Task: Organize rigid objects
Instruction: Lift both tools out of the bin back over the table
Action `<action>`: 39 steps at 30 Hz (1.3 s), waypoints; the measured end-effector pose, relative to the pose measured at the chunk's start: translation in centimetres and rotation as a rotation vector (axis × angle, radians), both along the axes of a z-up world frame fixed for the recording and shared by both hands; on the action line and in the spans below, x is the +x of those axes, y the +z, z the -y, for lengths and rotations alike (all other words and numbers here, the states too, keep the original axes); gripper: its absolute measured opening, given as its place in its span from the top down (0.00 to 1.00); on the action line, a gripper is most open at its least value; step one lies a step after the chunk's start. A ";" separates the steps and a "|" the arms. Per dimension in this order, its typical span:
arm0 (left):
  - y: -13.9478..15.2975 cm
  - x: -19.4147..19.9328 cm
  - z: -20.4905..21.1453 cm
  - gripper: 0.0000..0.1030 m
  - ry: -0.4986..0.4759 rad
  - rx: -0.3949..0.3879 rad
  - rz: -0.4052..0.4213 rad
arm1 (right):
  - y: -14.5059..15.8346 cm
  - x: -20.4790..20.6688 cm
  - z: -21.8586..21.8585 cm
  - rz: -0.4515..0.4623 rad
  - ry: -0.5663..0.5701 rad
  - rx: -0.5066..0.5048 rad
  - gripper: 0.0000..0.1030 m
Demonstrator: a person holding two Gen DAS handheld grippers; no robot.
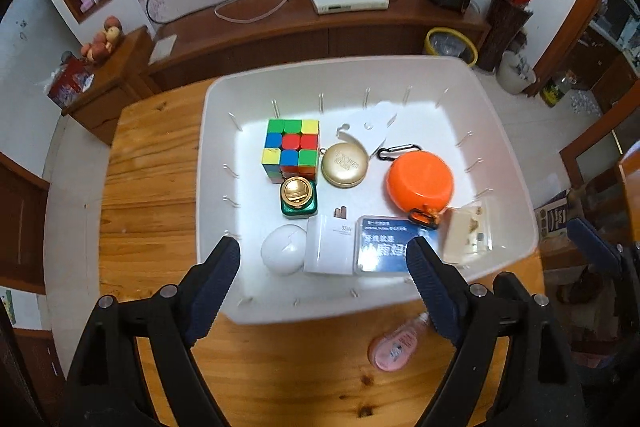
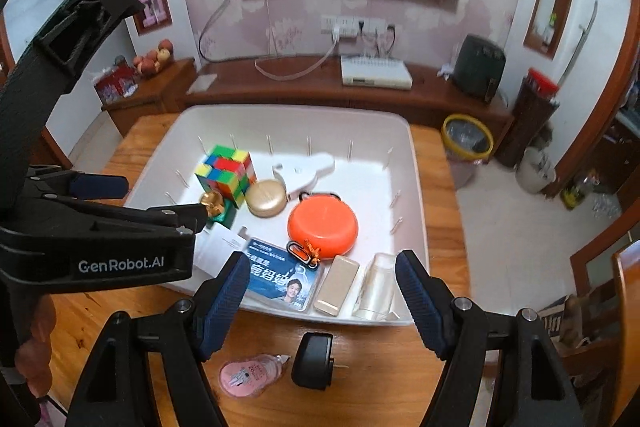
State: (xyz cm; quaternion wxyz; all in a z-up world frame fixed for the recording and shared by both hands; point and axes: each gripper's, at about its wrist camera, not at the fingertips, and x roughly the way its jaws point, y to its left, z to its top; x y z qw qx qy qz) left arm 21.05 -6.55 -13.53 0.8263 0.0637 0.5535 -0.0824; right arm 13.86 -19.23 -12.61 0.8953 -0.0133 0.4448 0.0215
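Observation:
A white tray (image 1: 224,115) on the wooden table (image 1: 152,187) holds a colour cube (image 1: 292,147), a gold round compact (image 1: 343,165), an orange round case (image 1: 420,181), a green jar with a gold lid (image 1: 298,197), a white egg-shaped item (image 1: 282,255), a white box (image 1: 330,247), a blue card case (image 1: 384,245) and a clear box (image 1: 468,231). My left gripper (image 1: 323,247) hangs open over the tray's near edge, nothing between its pads. My right gripper (image 2: 322,259) is open above the near right corner, over a beige block (image 2: 336,285) and a clear case (image 2: 376,287).
On the bare table in front of the tray lie a pink bottle (image 2: 250,373) and a small black object (image 2: 313,361). The left gripper (image 2: 160,199) fills the left of the right wrist view. A yellow-rimmed bin (image 2: 467,139) and a low cabinet (image 2: 280,87) stand beyond.

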 end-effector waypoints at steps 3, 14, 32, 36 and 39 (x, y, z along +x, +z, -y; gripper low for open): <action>1.6 -1.6 -0.4 0.15 -0.004 -0.012 0.039 | 1.7 -1.9 0.1 0.043 -0.010 0.010 0.26; 5.2 -8.4 -2.2 0.09 -0.007 -0.039 0.168 | 4.0 -7.7 1.3 0.093 -0.025 0.063 0.26; -6.3 -13.2 -0.6 0.09 -0.135 -0.046 0.047 | -7.6 -11.3 3.4 -0.089 -0.032 0.086 0.26; -8.9 -12.8 0.3 0.09 -0.168 -0.060 0.013 | -10.4 -10.7 3.0 -0.131 -0.014 0.072 0.26; -10.4 -12.2 1.0 0.09 -0.186 -0.063 -0.008 | -11.9 -10.4 3.0 -0.152 -0.009 0.069 0.26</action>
